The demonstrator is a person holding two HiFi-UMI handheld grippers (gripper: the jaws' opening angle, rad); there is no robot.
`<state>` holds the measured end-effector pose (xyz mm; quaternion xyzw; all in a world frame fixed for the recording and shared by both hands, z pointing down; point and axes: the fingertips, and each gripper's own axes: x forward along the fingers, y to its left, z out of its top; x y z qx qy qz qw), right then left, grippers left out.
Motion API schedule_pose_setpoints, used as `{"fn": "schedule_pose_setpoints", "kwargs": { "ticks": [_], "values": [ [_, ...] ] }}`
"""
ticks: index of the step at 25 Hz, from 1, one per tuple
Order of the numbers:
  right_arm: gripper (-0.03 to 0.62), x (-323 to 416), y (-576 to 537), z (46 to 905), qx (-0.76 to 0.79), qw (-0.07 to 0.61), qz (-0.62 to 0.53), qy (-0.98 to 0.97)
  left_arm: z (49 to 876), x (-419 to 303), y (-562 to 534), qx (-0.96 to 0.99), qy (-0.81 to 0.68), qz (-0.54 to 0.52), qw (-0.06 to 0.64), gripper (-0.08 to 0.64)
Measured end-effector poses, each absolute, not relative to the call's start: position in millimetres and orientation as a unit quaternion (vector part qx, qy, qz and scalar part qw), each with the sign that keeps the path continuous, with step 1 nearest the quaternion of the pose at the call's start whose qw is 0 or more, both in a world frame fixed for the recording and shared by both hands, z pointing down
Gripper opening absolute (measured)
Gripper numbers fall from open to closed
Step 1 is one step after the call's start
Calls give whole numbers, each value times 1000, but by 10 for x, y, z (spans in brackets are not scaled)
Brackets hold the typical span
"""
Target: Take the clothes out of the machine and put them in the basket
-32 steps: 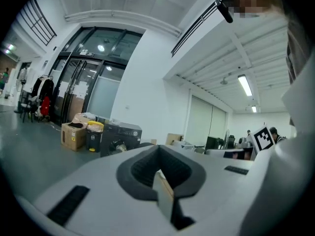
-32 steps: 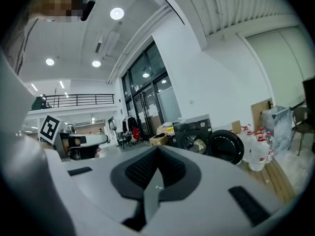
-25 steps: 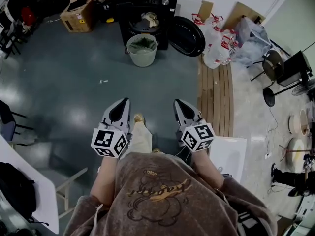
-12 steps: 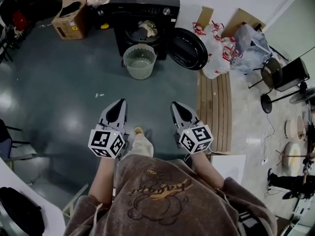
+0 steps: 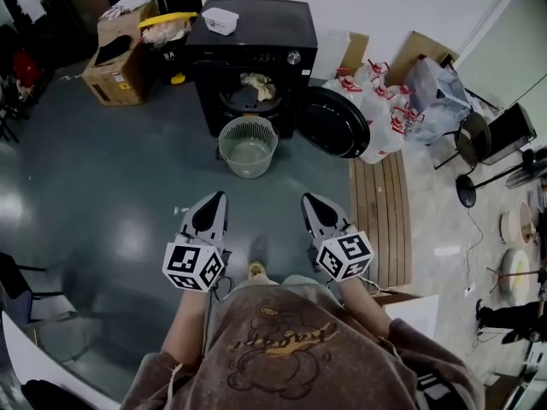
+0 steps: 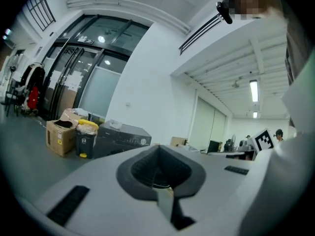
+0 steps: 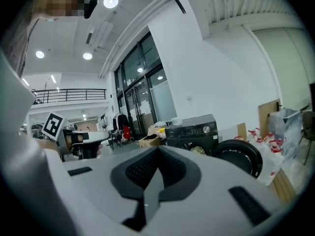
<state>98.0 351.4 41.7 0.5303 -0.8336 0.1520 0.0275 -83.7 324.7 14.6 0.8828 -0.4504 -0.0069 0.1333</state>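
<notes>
Clothes (image 5: pixel 256 84) sit inside the machine (image 5: pixel 261 32), basket (image 5: pixel 248 168) standing before its mouth.

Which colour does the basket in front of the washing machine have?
The basket is pale grey-green; the head view shows it best.

An open cardboard box (image 5: pixel 109 58) sits on the grey-blue floor (image 5: pixel 94 186) just beside a yellow-lidded bin (image 5: pixel 168 26), while white bags with red print (image 5: pixel 380 114) stand at the far end of slatted wooden boards (image 5: pixel 376 212).

Brown sweatshirt (image 5: pixel 282 348) with printed front
</notes>
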Motion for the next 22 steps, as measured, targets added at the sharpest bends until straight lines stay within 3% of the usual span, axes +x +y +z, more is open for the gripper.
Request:
{"fn": "schedule_pose_setpoints", "kwargs": {
  "ticks": [22],
  "values": [
    [-6,1109,1226,421,514,24,162,-842,102,-447,1001,890,-438,12,125,6]
  ]
}}
